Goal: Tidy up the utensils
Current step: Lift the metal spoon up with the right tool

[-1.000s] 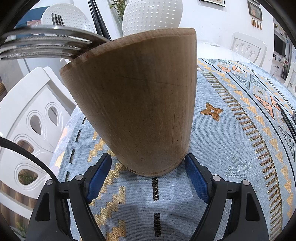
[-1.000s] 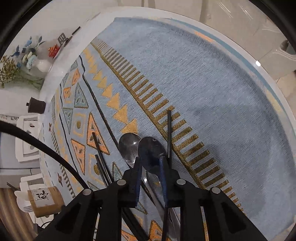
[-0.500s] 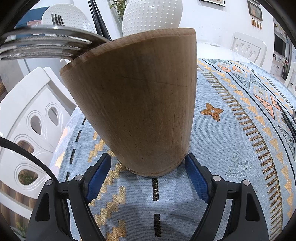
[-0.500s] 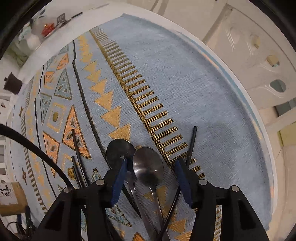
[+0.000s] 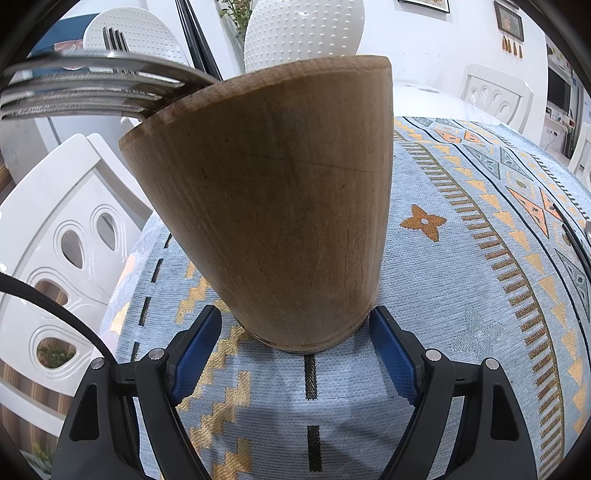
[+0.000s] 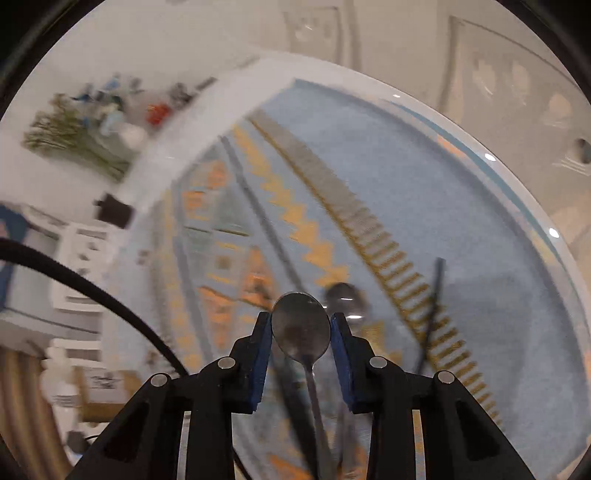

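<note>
fork (image 5: 85, 88) tines cut off at left edge, holder (image 5: 273, 206) interior hidden, right view's cloth (image 6: 388, 177) motion-blurred, second spoon (image 6: 343, 295) smeared

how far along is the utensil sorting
Done: forks already stand in the wooden holder, which the left gripper brackets at its base. In hand: the right gripper closing on a spoon. Left: another spoon and a black chopstick on the tablecloth.

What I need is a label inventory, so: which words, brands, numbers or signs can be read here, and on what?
No text can be read.
Wooden utensil holder: no print on the side that shows.
Pale label on a brown container, right wrist view: dark marks, too blurred to read.
Framed picture on the wall: too small to read.
</note>
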Demonstrator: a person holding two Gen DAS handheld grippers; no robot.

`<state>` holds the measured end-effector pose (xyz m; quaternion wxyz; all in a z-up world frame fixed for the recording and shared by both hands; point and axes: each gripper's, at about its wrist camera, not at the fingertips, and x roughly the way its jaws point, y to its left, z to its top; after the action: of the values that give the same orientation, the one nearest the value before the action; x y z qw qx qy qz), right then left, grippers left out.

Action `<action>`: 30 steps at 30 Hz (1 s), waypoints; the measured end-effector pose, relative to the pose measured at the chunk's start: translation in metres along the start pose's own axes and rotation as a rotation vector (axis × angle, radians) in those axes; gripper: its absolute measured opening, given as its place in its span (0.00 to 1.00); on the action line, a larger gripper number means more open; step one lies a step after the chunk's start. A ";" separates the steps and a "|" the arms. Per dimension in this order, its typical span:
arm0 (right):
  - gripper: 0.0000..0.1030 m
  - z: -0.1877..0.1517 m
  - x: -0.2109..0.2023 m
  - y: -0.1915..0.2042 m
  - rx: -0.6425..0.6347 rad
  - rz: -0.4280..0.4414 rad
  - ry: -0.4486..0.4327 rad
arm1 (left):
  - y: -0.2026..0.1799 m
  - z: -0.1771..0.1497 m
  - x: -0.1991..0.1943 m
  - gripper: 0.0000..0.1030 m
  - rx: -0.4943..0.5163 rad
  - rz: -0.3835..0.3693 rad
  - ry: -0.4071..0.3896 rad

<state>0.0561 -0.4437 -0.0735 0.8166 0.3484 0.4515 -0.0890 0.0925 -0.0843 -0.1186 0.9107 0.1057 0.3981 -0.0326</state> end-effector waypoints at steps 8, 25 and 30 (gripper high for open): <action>0.30 -0.009 0.023 0.062 -0.130 0.122 0.079 | 0.000 0.000 0.000 0.79 0.000 0.000 0.000; 0.40 -0.025 0.097 0.091 -0.218 0.008 0.270 | 0.002 0.000 0.000 0.79 0.001 0.001 -0.001; 0.40 -0.036 0.101 0.094 -0.283 -0.076 0.261 | 0.002 0.000 0.001 0.79 0.002 0.001 -0.001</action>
<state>0.1332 -0.3331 -0.1212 0.7879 0.2216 0.5745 -0.0096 0.0936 -0.0820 -0.1185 0.9108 0.1068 0.3975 -0.0325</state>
